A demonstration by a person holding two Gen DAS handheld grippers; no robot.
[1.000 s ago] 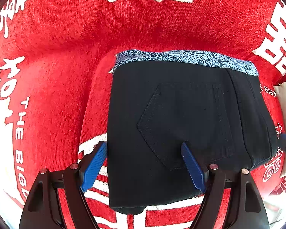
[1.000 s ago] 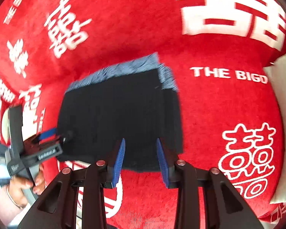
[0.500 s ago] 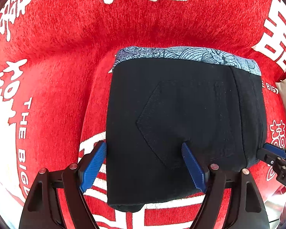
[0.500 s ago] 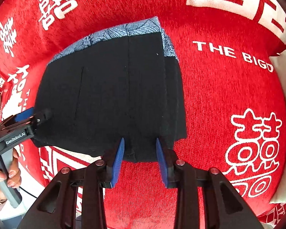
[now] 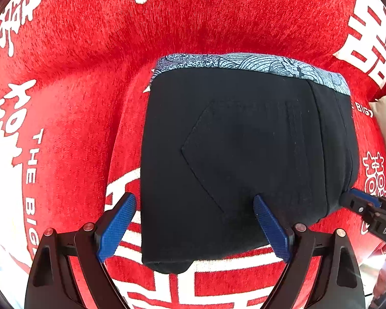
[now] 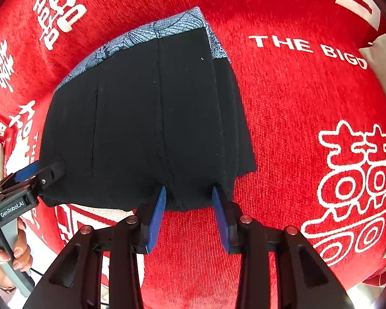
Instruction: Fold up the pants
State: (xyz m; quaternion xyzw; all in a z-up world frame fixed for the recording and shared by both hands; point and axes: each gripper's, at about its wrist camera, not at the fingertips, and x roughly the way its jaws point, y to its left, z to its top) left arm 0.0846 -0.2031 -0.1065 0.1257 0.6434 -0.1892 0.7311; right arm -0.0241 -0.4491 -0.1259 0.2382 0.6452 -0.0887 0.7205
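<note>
Black pants (image 5: 244, 159) lie folded into a compact block mid-frame on the red printed blanket (image 5: 90, 51), patterned waistband (image 5: 257, 64) at 12 o'clock in the left wrist view.

Left gripper (image 5: 195, 221): jaws have just been opening, now spread wide over the block's 6 o'clock edge, one pad over cloth, one over blanket, nothing grasped.

Right gripper (image 6: 189, 216): jaws part-open, straddling the near edge at 6 o'clock, not pinching.

Judgement: fold looks nearly finished. To close well, press the near edge flat, square the corners, then lift clear without dragging layers.
</note>
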